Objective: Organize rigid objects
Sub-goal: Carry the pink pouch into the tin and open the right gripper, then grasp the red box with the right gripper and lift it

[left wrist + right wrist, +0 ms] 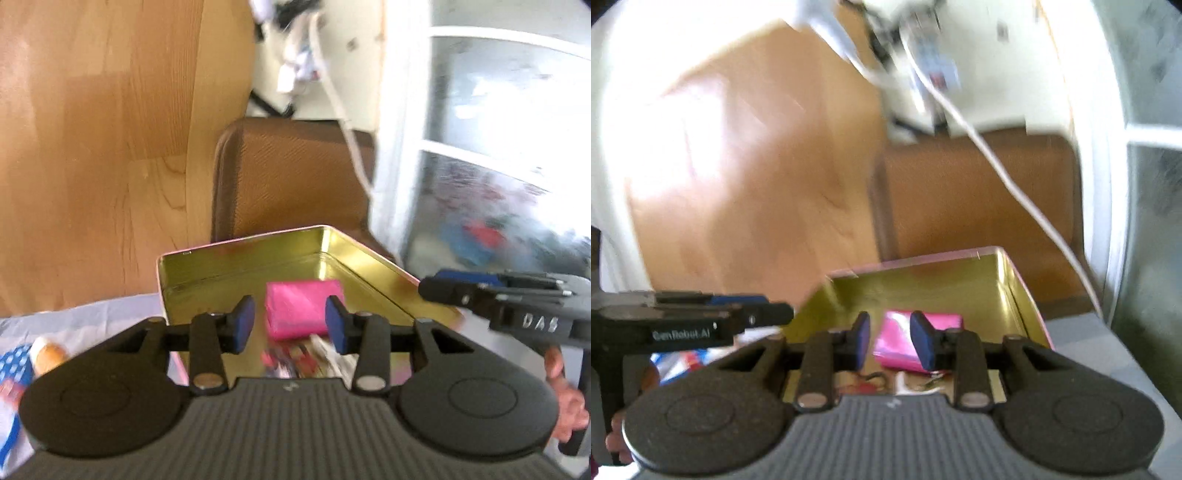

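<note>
One tin with a gold inside sits open ahead of your left gripper in the left wrist view; its far rim ends near a brown chair, with bare gold floor on the left. Left jaws stand partly apart, empty, tilted slightly down. One pink packet lies in the tin. Your right gripper comes in level from the right. Right wrist view: same tin, one pink packet. Right gripper jaws narrow, holding nothing. Left gripper is level at left.
</note>
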Motion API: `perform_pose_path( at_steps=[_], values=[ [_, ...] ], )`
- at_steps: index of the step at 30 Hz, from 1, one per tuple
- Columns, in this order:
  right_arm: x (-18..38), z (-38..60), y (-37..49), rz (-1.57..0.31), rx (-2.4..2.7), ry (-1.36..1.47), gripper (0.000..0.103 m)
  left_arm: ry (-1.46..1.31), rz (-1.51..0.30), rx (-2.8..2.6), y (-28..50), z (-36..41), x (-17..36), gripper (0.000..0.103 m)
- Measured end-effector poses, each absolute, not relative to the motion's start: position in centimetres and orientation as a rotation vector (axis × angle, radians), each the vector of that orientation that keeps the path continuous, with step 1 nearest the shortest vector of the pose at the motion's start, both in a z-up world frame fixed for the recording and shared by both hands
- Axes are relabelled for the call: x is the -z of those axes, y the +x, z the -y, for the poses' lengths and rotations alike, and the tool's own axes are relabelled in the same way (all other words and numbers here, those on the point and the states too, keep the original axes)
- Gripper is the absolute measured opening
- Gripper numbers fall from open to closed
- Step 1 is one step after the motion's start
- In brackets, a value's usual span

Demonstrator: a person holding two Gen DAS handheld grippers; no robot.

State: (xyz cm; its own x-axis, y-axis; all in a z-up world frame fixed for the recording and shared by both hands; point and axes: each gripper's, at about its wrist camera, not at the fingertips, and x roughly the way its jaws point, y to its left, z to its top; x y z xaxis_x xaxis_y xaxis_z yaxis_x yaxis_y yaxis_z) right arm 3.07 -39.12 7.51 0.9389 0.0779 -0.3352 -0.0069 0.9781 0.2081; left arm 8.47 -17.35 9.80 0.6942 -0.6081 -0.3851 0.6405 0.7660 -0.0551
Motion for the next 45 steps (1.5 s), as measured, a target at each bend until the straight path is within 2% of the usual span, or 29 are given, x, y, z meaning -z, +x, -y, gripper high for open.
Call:
perform_pose_path(
  at_steps=[3, 6, 10, 19, 20, 22, 24, 30, 36, 37, 38, 39, 40, 45],
  values=[
    [-5.9, 37.1, -2.6, -0.292, -0.048, 0.226, 0.033, 0.056, -0.444, 0.708, 5.0, 14.3, -7.8, 0.047],
    [-3.3, 35.4, -4.7, -0.356, -0.058, 0.276, 0.034, 0.015, -0.548, 0.649, 4.0, 11.2, -4.3, 0.047],
    [0.1, 32.9, -3.8, -0.550, -0.095, 0.304, 0.034, -0.042, -0.667, 0.481, 4.8, 5.6, -1.1, 0.046],
    [1.8, 23.3, 0.6, -0.734, -0.315, 0.183, 0.036, -0.138, -0.638, 0.113, 8.7, -6.5, 0.4, 0.047],
    [1.7, 22.1, 1.2, -0.724, -0.326, 0.159, 0.036, -0.135, -0.617, 0.097, 8.9, -7.1, 0.7, 0.043],
    [1.6, 19.9, 2.6, -0.743, -0.359, 0.117, 0.035, -0.183, -0.582, 0.125, 8.7, -8.1, 0.9, 0.043],
    [0.9, 18.1, 4.1, -0.742, -0.400, 0.091, 0.032, -0.189, -0.554, 0.075, 8.6, -8.2, 0.6, 0.051],
    [-3.0, 12.4, 10.5, -0.545, -0.388, -0.091, 0.033, -0.248, -0.506, 0.075, 8.1, -8.9, 0.5, 0.054],
    [-1.4, 9.4, 16.3, -0.568, -0.362, -0.191, 0.043, -0.325, -0.521, 0.084, 8.0, -9.9, 0.8, 0.054],
    [-1.0, 9.0, 16.3, -0.560, -0.337, -0.237, 0.036, -0.329, -0.522, 0.085, 8.0, -9.9, 0.8, 0.054],
    [-0.8, 8.8, 15.9, -0.546, -0.320, -0.268, 0.021, -0.332, -0.522, 0.085, 8.0, -9.9, 0.8, 0.054],
    [-1.1, 8.9, 15.2, -0.535, -0.326, -0.283, 0.016, -0.333, -0.522, 0.086, 8.0, -9.9, 0.8, 0.055],
    [-1.6, 9.3, 14.5, -0.532, -0.354, -0.276, 0.004, -0.332, -0.521, 0.087, 8.0, -9.9, 0.8, 0.055],
    [-3.0, 9.5, 10.4, -0.517, -0.452, -0.335, 0.005, -0.338, -0.530, 0.079, 8.2, -9.9, 0.9, 0.056]
  ],
)
